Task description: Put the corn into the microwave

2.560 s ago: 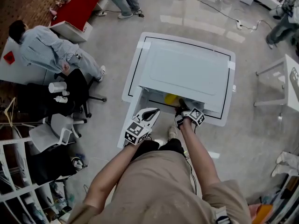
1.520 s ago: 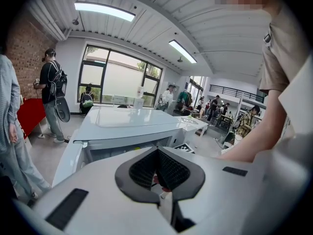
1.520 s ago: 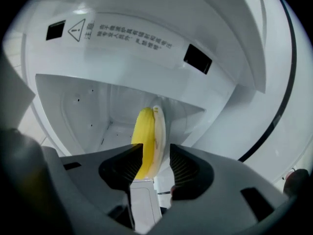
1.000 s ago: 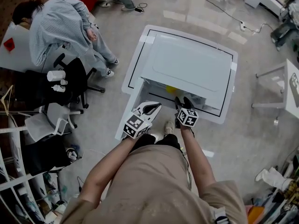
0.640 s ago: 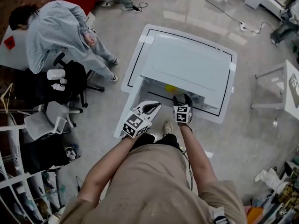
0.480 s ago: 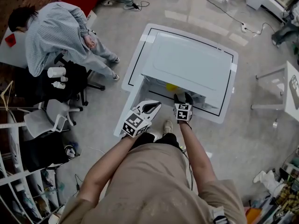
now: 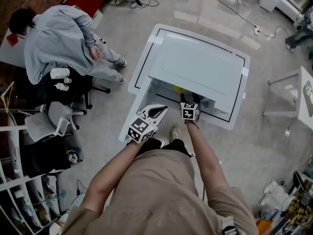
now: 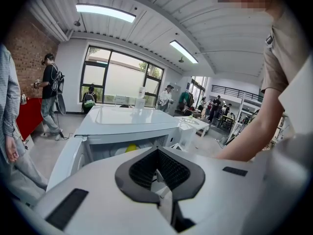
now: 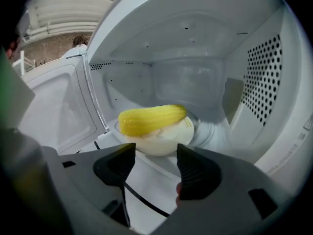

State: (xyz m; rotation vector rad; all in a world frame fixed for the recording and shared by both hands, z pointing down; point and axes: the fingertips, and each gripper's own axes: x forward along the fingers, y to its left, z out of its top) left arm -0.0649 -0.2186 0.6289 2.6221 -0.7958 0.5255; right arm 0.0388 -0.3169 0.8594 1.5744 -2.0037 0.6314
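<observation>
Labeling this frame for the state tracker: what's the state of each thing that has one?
Microwave: corn and bowl inside.
Door: open, swung to the left.
Corn: lying across the bowl's top, inside the microwave.
Bowl: upright on the microwave floor, free of both grippers.
Right gripper: open, nothing between the jaws, just in front of the bowl.
Left gripper: shut, holding nothing, outside the microwave.

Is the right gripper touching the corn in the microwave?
Apart. In the right gripper view, the right gripper stands open and empty. The corn lies on a bowl deeper inside the microwave, beyond both fingertips.
</observation>
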